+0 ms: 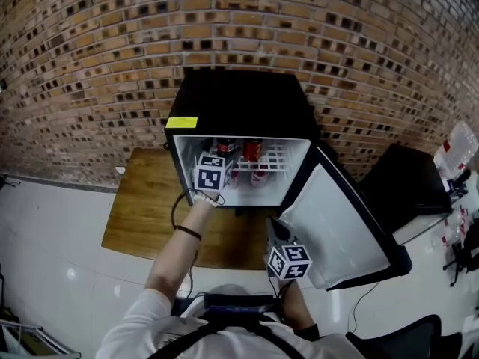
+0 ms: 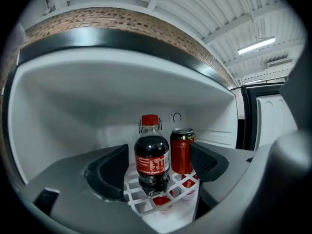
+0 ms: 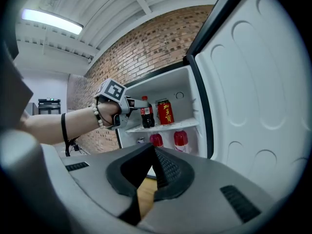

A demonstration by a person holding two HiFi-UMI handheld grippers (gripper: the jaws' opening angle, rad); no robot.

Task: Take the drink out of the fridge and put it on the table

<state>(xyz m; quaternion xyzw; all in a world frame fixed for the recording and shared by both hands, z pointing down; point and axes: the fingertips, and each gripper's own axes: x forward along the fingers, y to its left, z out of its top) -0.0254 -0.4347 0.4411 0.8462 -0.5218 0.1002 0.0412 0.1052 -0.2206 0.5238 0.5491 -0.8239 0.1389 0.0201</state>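
A black mini fridge (image 1: 239,103) stands open on a wooden board (image 1: 142,208). On its white wire shelf (image 2: 141,201) stand a cola bottle (image 2: 152,162) with a red cap and a red can (image 2: 181,150) just right of it. My left gripper (image 2: 161,168) reaches into the fridge, open, and the bottle stands in the gap between its pads without touching them. The right gripper view also shows the left gripper (image 3: 124,106) at the bottle (image 3: 146,113). My right gripper (image 3: 154,152) is shut on nothing, low in front of the fridge door (image 3: 253,96).
The door (image 1: 337,223) swings out to the right, beside my right gripper (image 1: 278,238). Two red-capped drinks (image 3: 168,140) stand on the fridge floor under the shelf. A brick wall rises behind, and a black cabinet (image 1: 404,185) stands at the right.
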